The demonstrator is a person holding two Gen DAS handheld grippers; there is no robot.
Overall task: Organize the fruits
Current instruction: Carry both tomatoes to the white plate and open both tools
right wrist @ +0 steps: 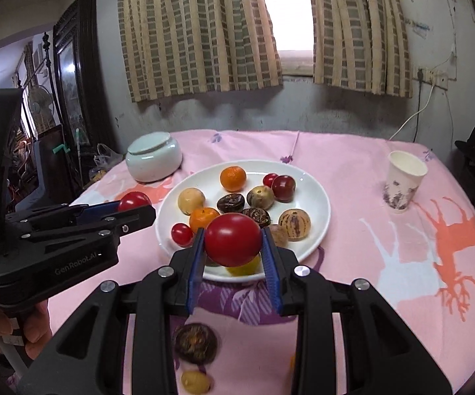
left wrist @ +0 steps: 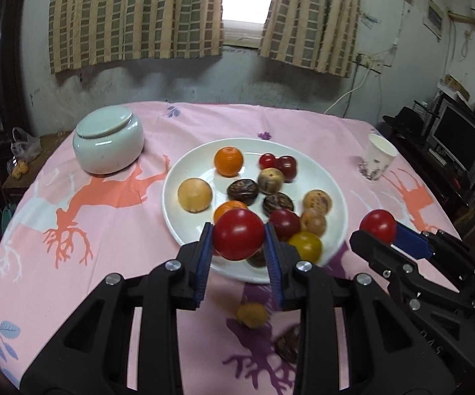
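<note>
In the left wrist view my left gripper [left wrist: 239,234] is shut on a red tomato [left wrist: 238,240], held just above the near rim of a white plate [left wrist: 188,171]. The plate carries several fruits: oranges, tan, dark brown, red and one yellow. To the right, my right gripper [left wrist: 377,230] is shut on a second red tomato [left wrist: 378,223]. The right wrist view shows that gripper [right wrist: 233,235] pinching its tomato [right wrist: 232,242] over the plate's [right wrist: 316,227] near edge, with the left gripper [right wrist: 134,206] holding its tomato [right wrist: 134,200] at the left. A dark fruit [right wrist: 195,342] and a tan fruit [right wrist: 195,381] lie on the pink cloth below.
A white lidded jar [left wrist: 109,141] stands at the back left of the table and a paper cup [left wrist: 377,158] at the back right. A monitor [left wrist: 458,138] on shelving sits past the right edge. A hand [right wrist: 36,326] grips the left gripper's handle.
</note>
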